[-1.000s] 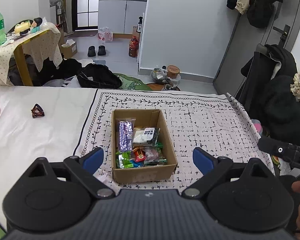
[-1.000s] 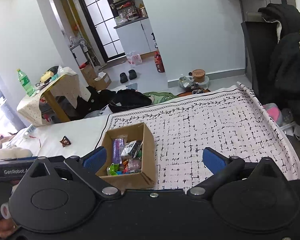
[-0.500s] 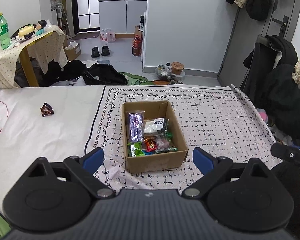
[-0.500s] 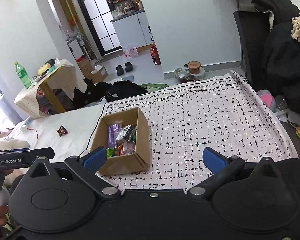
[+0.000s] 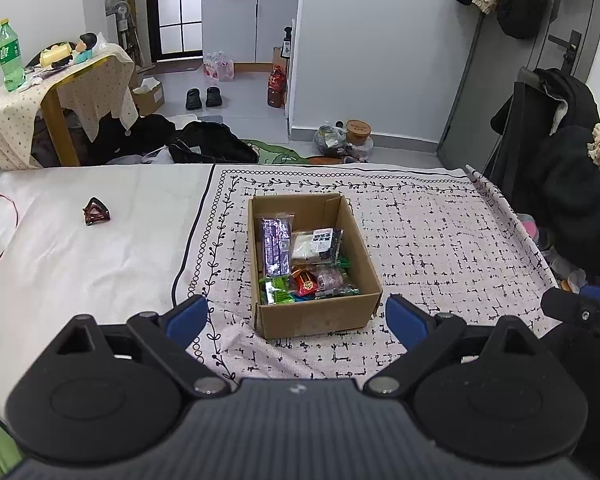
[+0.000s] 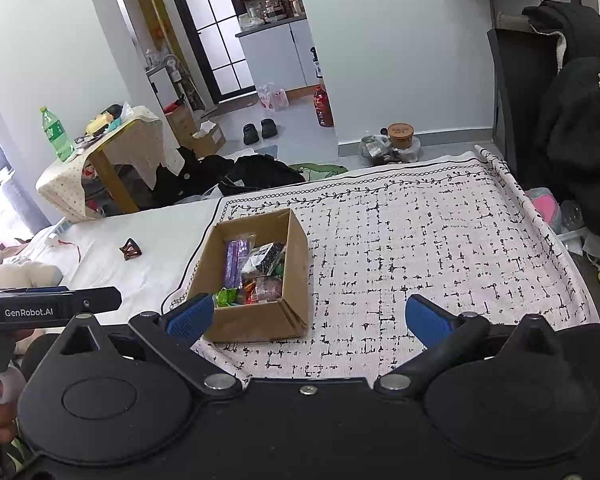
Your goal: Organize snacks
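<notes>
- Cardboard is the material of the box [image 5: 314, 264] in the left wrist view, and it now sits dead ahead of the left gripper [image 5: 297, 318], between the 2 spread blue fingertips [image 5: 188, 316] and just beyond them; 1 second back it lay further to the left of that gap, so the gripper has swung to centre on it.
- Snacks fill the box there: a purple packet [image 5: 277, 246] along its left wall, a black-and-white pouch [image 5: 318, 243] to the right of it, green wrappers [image 5: 275, 294] and a red sweet [image 5: 305, 282] at the near end.
- Left gripper is released and empty.
- Patterned cloth [image 6: 420, 240] fills the space ahead of the right gripper [image 6: 308, 318] in the right wrist view; the box [image 6: 256, 276] lies ahead-left, its near-left corner behind the left blue pad [image 6: 190, 316].
- Right gripper is released too, holding nothing, and it has drawn back and higher over the last second.
- Every snack visible is inside the box, none on the cloth, so I judge the sorting finished or nearly so.
</notes>
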Available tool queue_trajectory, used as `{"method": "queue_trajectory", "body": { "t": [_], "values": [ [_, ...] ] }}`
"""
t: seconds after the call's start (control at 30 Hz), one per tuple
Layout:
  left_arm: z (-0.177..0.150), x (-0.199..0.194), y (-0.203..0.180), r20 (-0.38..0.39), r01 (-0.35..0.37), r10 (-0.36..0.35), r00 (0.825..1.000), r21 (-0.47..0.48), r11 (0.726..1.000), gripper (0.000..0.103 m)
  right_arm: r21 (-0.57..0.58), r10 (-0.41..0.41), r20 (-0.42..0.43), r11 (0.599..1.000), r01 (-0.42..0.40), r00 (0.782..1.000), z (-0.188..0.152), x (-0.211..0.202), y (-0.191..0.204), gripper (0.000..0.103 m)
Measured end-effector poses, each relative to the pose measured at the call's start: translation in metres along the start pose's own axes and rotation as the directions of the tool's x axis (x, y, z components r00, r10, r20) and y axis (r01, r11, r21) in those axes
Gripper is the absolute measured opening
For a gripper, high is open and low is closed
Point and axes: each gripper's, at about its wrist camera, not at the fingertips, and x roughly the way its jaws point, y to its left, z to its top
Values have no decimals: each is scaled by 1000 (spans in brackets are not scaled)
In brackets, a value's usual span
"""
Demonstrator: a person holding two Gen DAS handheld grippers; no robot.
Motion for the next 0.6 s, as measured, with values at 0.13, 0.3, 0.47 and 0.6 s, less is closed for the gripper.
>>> {"method": "queue_trajectory", "body": {
  "t": [0.13, 0.3, 0.47, 0.6],
  "values": [
    [-1, 1, 0, -2, 1, -1, 1000, -2, 1000, 95, 4, 4, 1, 1000, -4, 1000, 0, 0, 1, 103],
    [-1, 2, 0, -1, 5, -5, 1000, -7, 1000, 95, 5, 6, -2, 1000, -6, 1000, 0, 0, 1, 103],
    [-1, 2, 1, -2, 7, -7, 1000, -8, 1000, 95, 4, 7, -2, 1000, -7, 1000, 0, 0, 0, 103],
    [-1, 2, -1, -4, 7, -7, 1000, -7, 1000, 95, 8, 8, 2, 1000, -8, 1000, 1, 0, 0, 103]
  ]
}}
